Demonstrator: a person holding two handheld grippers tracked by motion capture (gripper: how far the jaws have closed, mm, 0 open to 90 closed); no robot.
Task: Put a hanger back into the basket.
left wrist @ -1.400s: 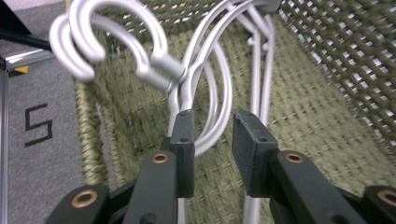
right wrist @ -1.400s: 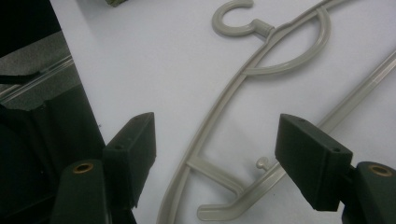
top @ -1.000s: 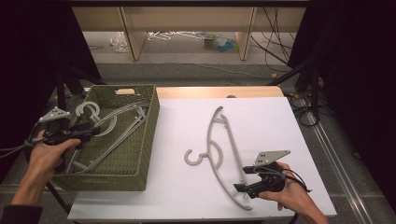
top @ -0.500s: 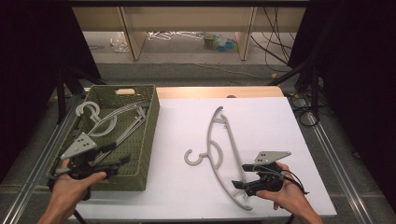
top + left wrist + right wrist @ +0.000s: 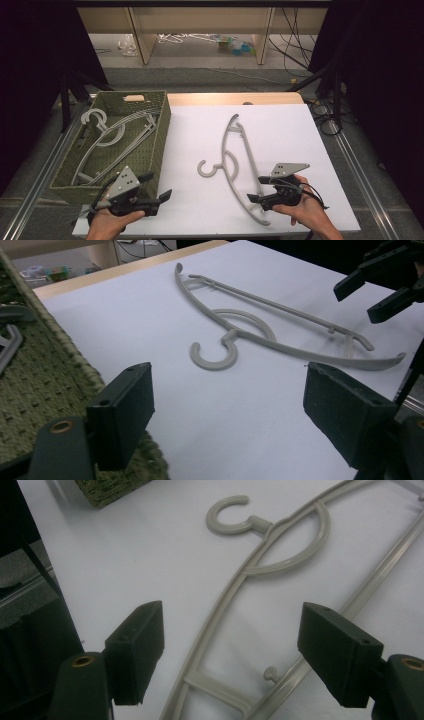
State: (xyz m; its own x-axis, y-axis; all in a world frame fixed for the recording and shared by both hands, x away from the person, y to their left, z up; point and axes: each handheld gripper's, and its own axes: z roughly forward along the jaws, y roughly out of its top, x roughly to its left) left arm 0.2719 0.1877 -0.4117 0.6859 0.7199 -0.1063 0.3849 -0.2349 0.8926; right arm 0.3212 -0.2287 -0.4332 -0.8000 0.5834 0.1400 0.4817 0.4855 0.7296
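A grey plastic hanger lies flat on the white table, hook pointing left. My right gripper rests at the hanger's near end, open, its jaws to either side of the lower arm without touching it. The hanger runs up between them. My left gripper sits at the near right corner of the green woven basket; its jaws have just been opening and nothing is between them. Ahead of it lie the hanger and the right gripper.
Several grey hangers lie in the basket, which takes up the table's left side. Metal rails run along both sides of the table. Cables and clutter sit on the floor beyond the far edge.
My left hand has come from the basket's left side round to its near right corner and sunk toward the table, its jaws opening wider. The right hand and the hanger have stayed put.
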